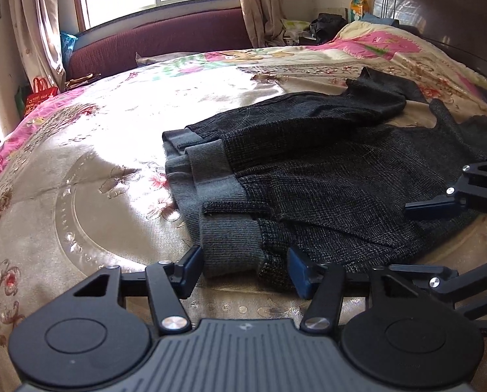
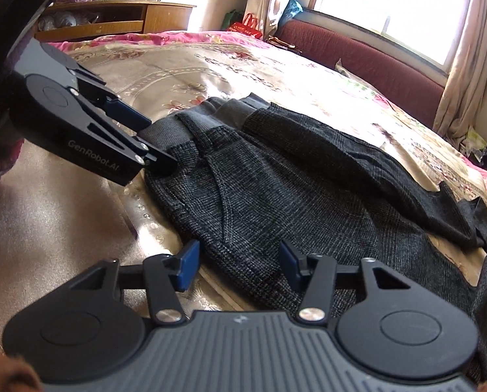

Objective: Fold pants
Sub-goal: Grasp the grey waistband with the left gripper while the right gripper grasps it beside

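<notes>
Dark grey knit pants (image 1: 341, 176) with a lighter grey ribbed waistband (image 1: 223, 228) lie on the bed, legs running away to the right. My left gripper (image 1: 243, 271) is open, its fingers straddling the near corner of the waistband. It also shows in the right wrist view (image 2: 155, 140), jaws apart at the waistband (image 2: 165, 130). My right gripper (image 2: 238, 266) is open, its fingers straddling the near edge of the pants (image 2: 276, 183) at the hip. Its finger shows in the left wrist view (image 1: 429, 205) over the fabric.
A floral satin bedspread (image 1: 96, 163) covers the bed. A dark headboard (image 1: 439, 16) stands at the far right, with clutter beside it. A maroon bench (image 1: 161, 42) runs under the window. A wooden cabinet (image 2: 119, 19) stands beyond the bed.
</notes>
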